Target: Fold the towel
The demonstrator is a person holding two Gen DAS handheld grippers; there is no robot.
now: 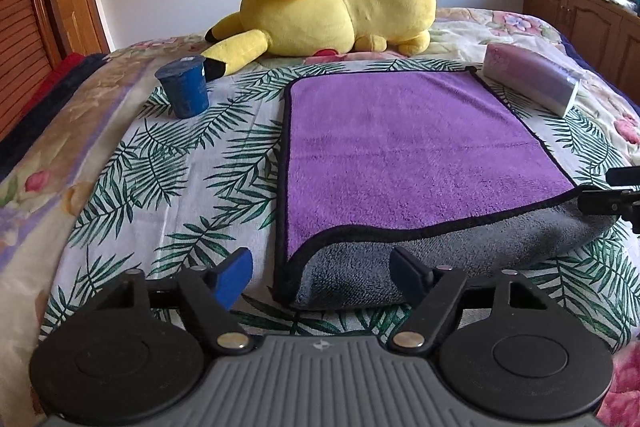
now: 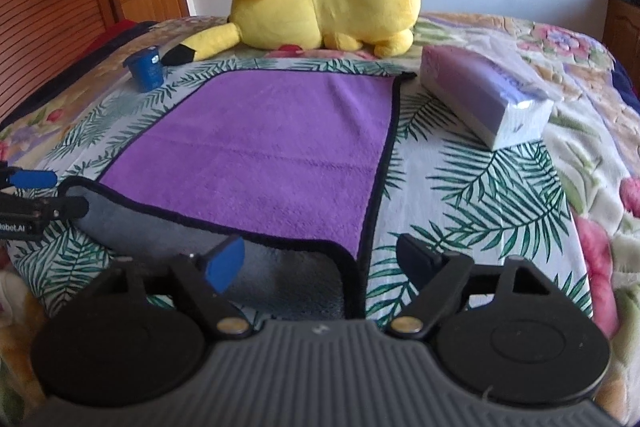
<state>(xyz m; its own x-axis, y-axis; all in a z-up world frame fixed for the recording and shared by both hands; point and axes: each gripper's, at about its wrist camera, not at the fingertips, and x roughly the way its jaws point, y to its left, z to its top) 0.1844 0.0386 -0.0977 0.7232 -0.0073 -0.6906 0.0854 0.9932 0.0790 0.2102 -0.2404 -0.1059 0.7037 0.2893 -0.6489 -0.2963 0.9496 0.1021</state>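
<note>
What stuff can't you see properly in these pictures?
- Plush toy: its face is turned away in both views, so it stays hidden.
- Blue cup: the label is too small to read in either view.
- Towel: the near edge is folded over, grey side up, covering what lies beneath.
- Right gripper: in the left wrist view the frame edge cuts it off.
- Cabinet: the pile on top is blurred.
</note>
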